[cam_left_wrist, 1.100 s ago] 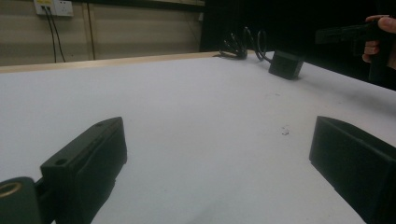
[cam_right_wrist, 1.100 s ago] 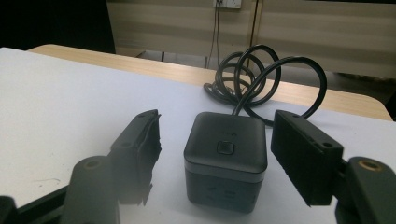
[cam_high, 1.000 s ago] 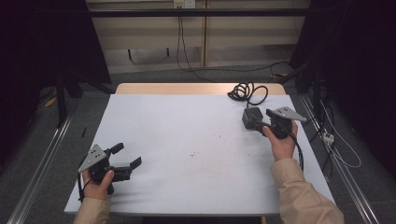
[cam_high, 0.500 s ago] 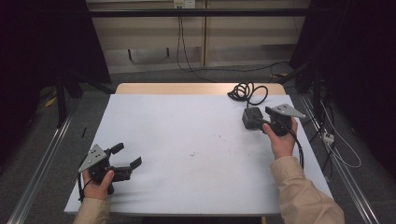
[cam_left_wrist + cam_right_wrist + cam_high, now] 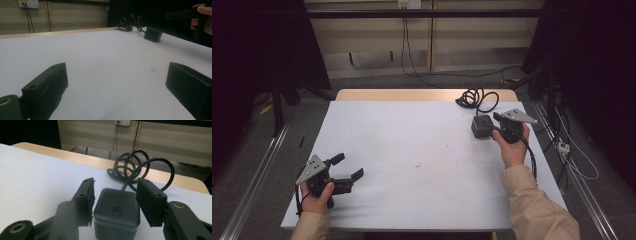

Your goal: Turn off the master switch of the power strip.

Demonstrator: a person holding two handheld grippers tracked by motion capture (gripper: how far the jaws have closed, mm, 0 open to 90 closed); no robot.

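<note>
The right gripper (image 5: 115,205) has been closing its jaws, now snug beside the black box (image 5: 116,213) between them; squeeze evenly, keeping it centered.

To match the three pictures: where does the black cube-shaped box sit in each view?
High view: black box at right, just left of the right hand-held gripper.
Left gripper view: upper right, far across the table.
Right gripper view: bottom centre, between the jaws.
Shared landmark: coiled black cable behind the box.
</note>
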